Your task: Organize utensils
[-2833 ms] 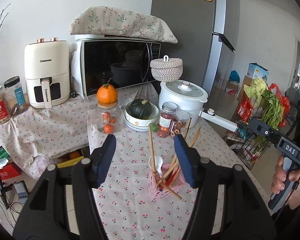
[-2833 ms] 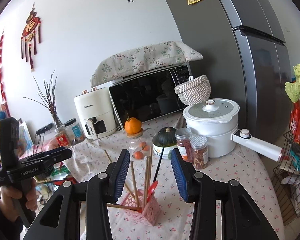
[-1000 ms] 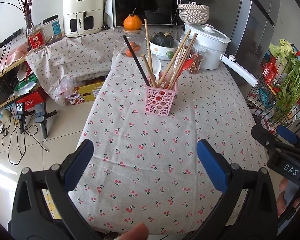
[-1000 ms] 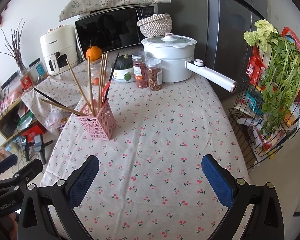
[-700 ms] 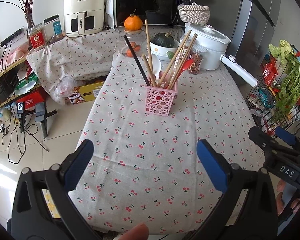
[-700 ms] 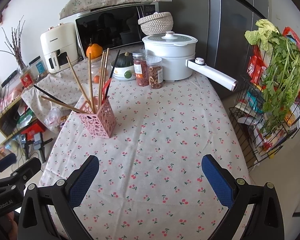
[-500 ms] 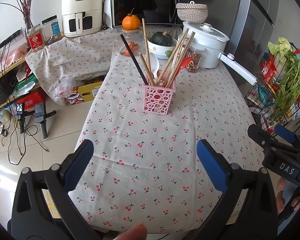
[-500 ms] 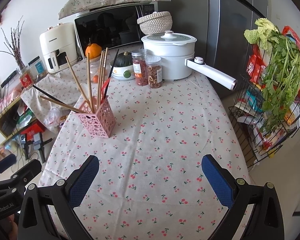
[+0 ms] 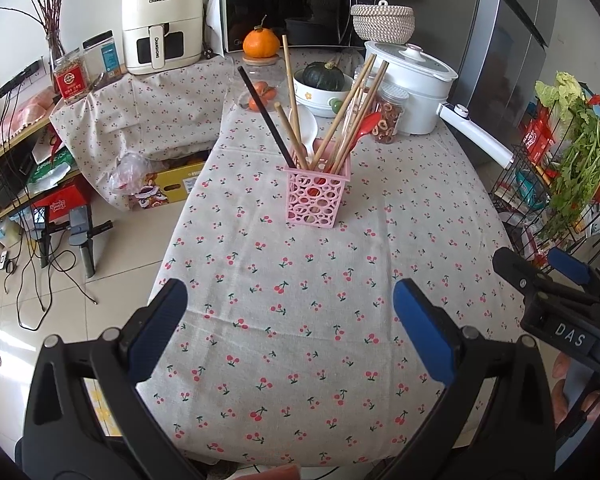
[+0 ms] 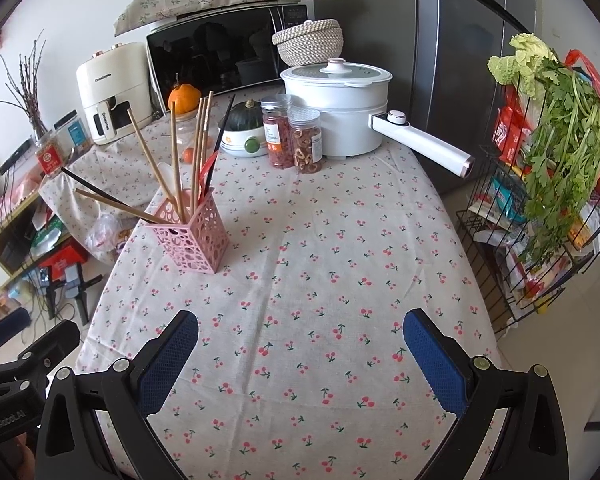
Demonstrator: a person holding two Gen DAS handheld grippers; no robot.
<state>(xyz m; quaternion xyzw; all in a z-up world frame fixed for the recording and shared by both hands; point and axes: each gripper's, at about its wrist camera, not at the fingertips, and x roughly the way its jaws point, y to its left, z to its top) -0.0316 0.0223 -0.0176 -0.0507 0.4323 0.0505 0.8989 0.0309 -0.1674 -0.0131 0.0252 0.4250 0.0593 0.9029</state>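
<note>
Bare cherry-print tablecloth (image 9: 300, 320) lies between both wide-open, empty grippers, left gripper (image 9: 290, 312) and right gripper (image 10: 300, 344), and the pink utensil holder (image 9: 316, 196) of chopsticks (image 9: 290, 96) ahead, white pot (image 10: 340, 108) and jars (image 10: 306, 144) beyond.

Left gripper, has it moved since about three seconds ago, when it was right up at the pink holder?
Yes. The left gripper has backed away toward the near table edge; the pink holder now stands far ahead, its jaws wide open.
</note>
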